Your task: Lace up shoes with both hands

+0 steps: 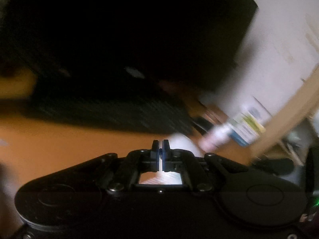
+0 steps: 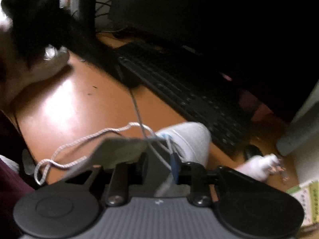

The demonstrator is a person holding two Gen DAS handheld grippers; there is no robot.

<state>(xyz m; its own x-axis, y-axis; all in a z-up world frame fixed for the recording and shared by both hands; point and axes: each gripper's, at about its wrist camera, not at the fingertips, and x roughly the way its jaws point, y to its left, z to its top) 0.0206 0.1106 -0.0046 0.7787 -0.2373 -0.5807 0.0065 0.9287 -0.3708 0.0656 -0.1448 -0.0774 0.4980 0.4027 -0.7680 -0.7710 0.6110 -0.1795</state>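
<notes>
Shoe (image 2: 187,139) white, its braided lace (image 2: 83,139) trailing loose.

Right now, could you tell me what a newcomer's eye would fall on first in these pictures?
In the right wrist view, the white lace loops across the orange desk toward the right gripper, with the white shoe just beyond. A black keyboard runs diagonally behind. In the left wrist view, the left gripper is nearly closed.

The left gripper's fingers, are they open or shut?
Shut. The left gripper has its two fingers pressed nearly together, with only a thin slit between them.
</notes>
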